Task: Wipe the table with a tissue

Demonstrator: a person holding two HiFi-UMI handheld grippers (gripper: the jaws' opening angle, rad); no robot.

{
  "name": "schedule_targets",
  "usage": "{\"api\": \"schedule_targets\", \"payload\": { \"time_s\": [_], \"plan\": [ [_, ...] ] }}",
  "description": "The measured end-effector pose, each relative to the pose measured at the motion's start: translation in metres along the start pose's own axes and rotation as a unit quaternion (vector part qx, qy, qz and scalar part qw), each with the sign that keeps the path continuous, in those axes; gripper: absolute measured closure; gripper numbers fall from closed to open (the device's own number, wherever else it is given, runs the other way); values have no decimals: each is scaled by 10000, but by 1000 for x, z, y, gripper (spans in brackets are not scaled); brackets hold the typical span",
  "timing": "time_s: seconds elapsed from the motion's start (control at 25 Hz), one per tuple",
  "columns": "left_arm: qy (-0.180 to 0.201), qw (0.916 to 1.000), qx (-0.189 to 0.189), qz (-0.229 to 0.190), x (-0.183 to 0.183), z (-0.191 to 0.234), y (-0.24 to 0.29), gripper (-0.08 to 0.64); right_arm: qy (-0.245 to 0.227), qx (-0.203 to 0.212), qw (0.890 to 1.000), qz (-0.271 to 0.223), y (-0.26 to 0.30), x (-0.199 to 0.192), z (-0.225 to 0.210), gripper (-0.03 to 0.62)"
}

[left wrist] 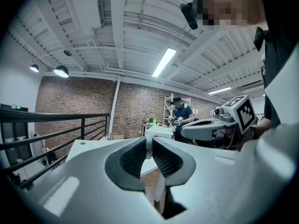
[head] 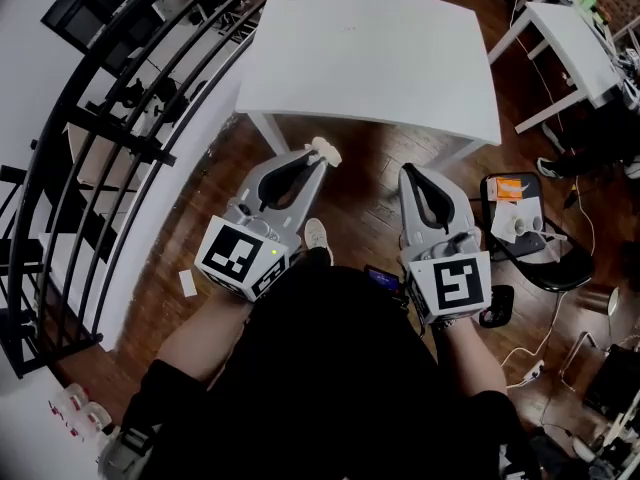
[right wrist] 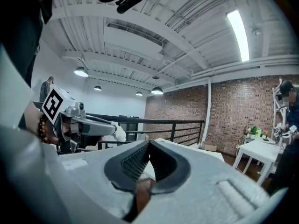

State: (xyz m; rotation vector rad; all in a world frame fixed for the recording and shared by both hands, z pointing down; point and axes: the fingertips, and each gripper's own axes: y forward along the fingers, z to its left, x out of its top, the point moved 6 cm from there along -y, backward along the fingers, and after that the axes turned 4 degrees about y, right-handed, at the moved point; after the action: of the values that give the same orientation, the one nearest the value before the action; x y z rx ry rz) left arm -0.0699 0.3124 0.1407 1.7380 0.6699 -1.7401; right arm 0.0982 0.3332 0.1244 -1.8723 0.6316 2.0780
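Two tongs are raised near the front edge of the white bench. The left tongs pinch a crumpled white tissue above the wooden floor. The left gripper view shows only a white sliver of it between the jaws. The right tongs are closed and empty.

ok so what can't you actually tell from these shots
Any dirt on the white table: too small in the head view, nearly edge-on in both gripper views.
The tissue's full size: the left gripper's tongs cover most of it in the left gripper view.
What lies under the person: hidden by their body, head view.
White scrap on the floor: too small to identify, head view.
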Motion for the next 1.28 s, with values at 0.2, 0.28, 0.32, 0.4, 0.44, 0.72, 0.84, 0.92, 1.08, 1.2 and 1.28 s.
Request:
{"api": "schedule_targets", "payload": {
  "time_s": [0.2, 0.28, 0.32, 0.4, 0.44, 0.72, 0.84, 0.92, 1.08, 1.2, 1.28],
  "plan": [
    [-50, 10000, -44, 19, 4, 36, 28, 508, -50, -184, 9994, 293, 40, 7, -22, 600],
    [-97, 9999, -42, 47, 8, 50, 37, 508, -80, -199, 9992, 326, 57, 11, -28, 600],
    [-110, 9999, -47, 50, 9, 58, 41, 508, -90, -196, 9992, 334, 65, 13, -29, 600],
    [-118, 9999, -62, 46, 10, 74, 47, 508, -108, -185, 9992, 347, 83, 17, -30, 600],
    [-123, 9999, -65, 48, 13, 82, 50, 508, -116, -185, 9991, 358, 91, 19, -30, 600],
    [-109, 9999, -124, -5, 22, 122, 64, 509, -140, -149, 9993, 329, 136, 33, -29, 600],
    [-101, 9999, -105, -25, 24, 131, 67, 509, -140, -115, 9994, 293, 147, 35, -30, 600],
    [-110, 9999, -98, -23, 25, 141, 70, 508, -167, -155, 9990, 387, 159, 37, -32, 600],
    [-145, 9999, -18, -31, 23, 157, 74, 509, -245, -62, 9989, 396, 177, 39, -34, 600],
    [-119, 9999, 44, -30, 26, 158, 76, 509, -280, -15, 9989, 377, 179, 37, -39, 600],
    [-114, 9999, 77, -19, 24, 161, 78, 508, -277, -39, 9987, 416, 184, 38, -42, 600]
  ]
}}
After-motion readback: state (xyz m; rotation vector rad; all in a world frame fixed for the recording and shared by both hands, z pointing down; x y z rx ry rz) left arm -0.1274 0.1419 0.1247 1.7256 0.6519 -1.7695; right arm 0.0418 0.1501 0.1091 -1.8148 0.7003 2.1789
